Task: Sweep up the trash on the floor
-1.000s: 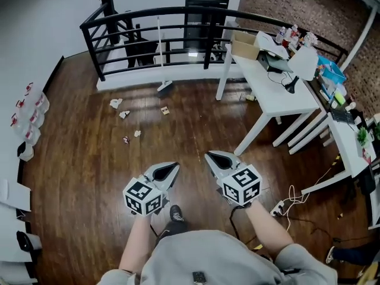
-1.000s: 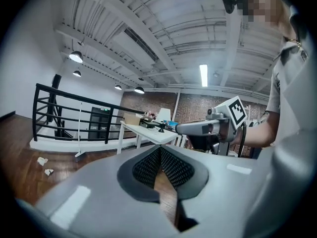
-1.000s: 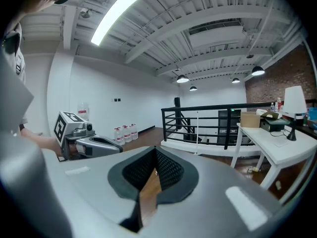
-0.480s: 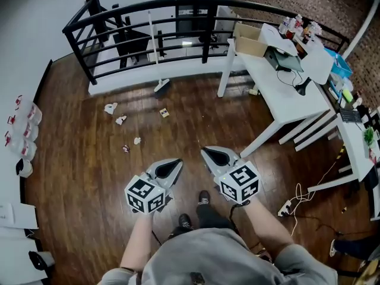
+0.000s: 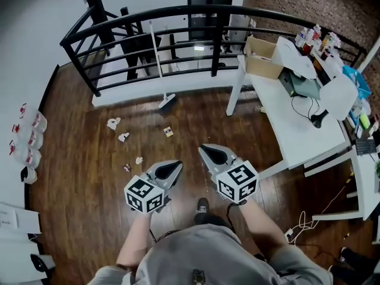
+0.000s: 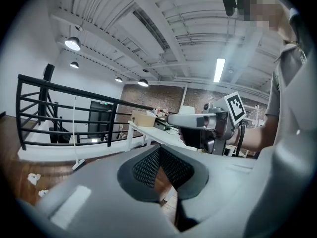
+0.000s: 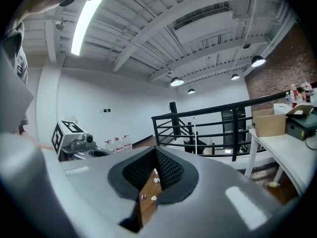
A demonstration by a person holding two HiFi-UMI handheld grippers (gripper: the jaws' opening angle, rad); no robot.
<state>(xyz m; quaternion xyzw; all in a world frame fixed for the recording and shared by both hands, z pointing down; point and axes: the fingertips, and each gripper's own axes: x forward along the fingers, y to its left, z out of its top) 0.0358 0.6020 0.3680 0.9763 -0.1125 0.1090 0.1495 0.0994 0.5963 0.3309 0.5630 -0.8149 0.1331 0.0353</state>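
The person holds 2 grippers out over the dark wood floor [image 5: 83, 183]. The left gripper [image 5: 176, 165] and the right gripper [image 5: 203, 149] both have their jaws pressed together with nothing between them, and each carries 1 marker cube.

The trash lies ahead of the left gripper and to its left, as 5 small scraps [image 5: 123, 137] scattered on the boards. 2 of them are pale crumpled pieces towards the railing, 1 is a tan piece [image 5: 168, 132] to their right, and 2 are tiny bits [image 5: 139, 160] near the left gripper. Neither gripper touches any of them.

1 broom [image 5: 167, 101] stands beyond the scraps, its head on the floor and its white handle leaning against the black railing [image 5: 178, 12]. To the right, the nearest white table [image 5: 297, 138] bears 1 open cardboard box [image 5: 261, 65] at its far end. 1 shoe [image 5: 202, 205] shows between the person's arms.
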